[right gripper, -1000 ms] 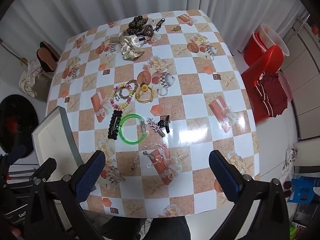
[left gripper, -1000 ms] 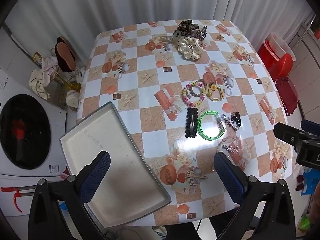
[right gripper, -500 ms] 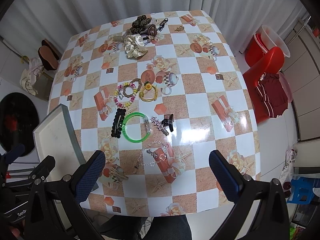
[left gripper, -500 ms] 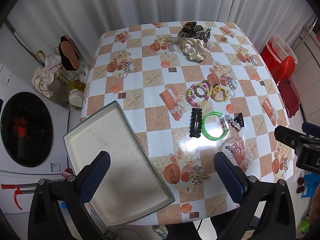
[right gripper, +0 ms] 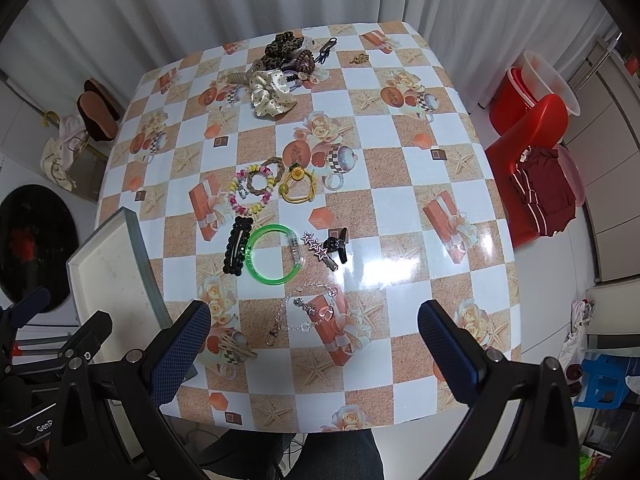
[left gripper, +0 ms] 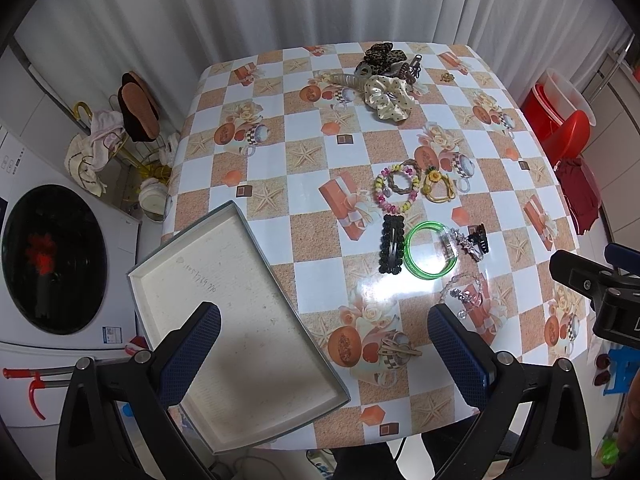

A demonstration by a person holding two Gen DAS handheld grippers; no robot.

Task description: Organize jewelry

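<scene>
Sorting has yet to begin: the left gripper (left gripper: 324, 332) and right gripper (right gripper: 314, 330), jaws spread wide and empty, hang above the worktop (right gripper: 404, 208). The grey tray (left gripper: 224, 312) sits bare beneath the left jaws. Next, likely, comes a descent onto the silver chain (right gripper: 308, 312), then the green bangle (right gripper: 272, 254) beyond.

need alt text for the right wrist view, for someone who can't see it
Seen from above between open gripper jaws, a checkered table holds scattered jewelry: a green bangle beside a black beaded clip, a silver chain bracelet nearer the camera, and scrunchies at the far edge. An empty grey tray overhangs the left side.
</scene>
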